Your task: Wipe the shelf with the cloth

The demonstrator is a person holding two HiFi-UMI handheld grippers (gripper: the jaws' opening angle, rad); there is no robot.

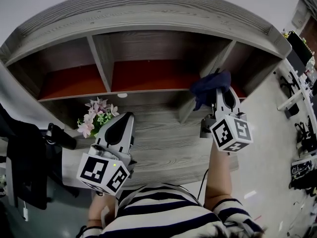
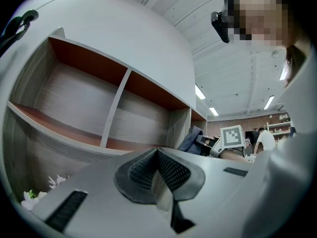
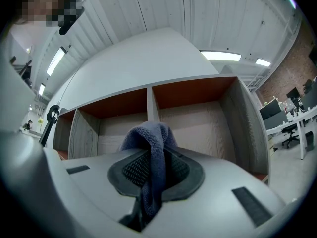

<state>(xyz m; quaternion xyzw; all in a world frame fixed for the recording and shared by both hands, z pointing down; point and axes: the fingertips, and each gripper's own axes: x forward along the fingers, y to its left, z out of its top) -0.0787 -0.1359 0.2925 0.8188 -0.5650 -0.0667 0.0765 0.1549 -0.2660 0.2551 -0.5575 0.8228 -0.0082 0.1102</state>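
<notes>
A grey wooden shelf unit [image 1: 148,19] with red-brown boards stands in front of me, split into several open compartments [image 3: 198,118]. My right gripper [image 1: 217,90] is shut on a dark blue cloth [image 1: 210,86], held up in front of the right-hand compartment; the cloth [image 3: 151,148] bunches between the jaws and hangs over them. My left gripper [image 1: 126,118] sits lower left over the wooden surface, shut with nothing between its jaws [image 2: 156,155]. The cloth [image 2: 190,140] also shows in the left gripper view, at the right.
A small pot of pink flowers [image 1: 95,117] stands on the lower wooden surface [image 1: 163,143] beside my left gripper. A dark object [image 1: 59,135] juts out at the left. Office desks and chairs [image 1: 302,133] crowd the floor at the right.
</notes>
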